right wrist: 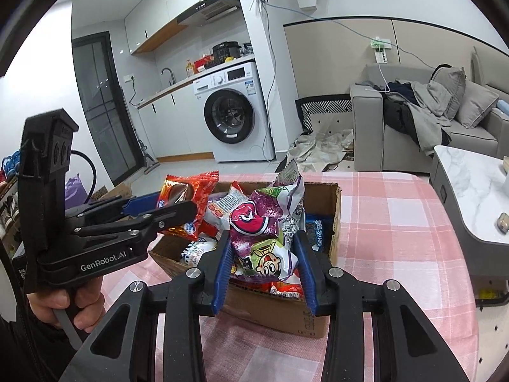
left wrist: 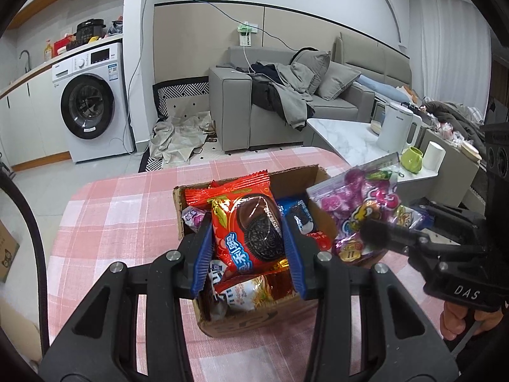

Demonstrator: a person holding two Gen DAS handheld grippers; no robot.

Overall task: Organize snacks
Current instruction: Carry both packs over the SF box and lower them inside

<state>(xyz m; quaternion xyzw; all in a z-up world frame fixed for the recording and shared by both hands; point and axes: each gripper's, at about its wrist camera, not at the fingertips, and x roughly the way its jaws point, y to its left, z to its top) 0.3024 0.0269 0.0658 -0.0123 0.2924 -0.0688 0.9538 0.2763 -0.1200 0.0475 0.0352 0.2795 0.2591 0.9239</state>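
At centre left of the left wrist view, a glossy red Oreo packet [left wrist: 251, 222] printed with a dark sandwich cookie stands upright over the open cardboard box [left wrist: 254, 318]. The left gripper [left wrist: 248, 254] clamps it, the ribbed blue pads [left wrist: 203, 254] pressing both crinkled sides. The box, brown and corrugated, sits on a pink checked tablecloth [left wrist: 121, 222] and holds more shiny wrappers. To the right, the right gripper [right wrist: 264, 264] grips a crumpled purple candy bag [right wrist: 264, 229] above the box, its jaws closed partway around the foil.
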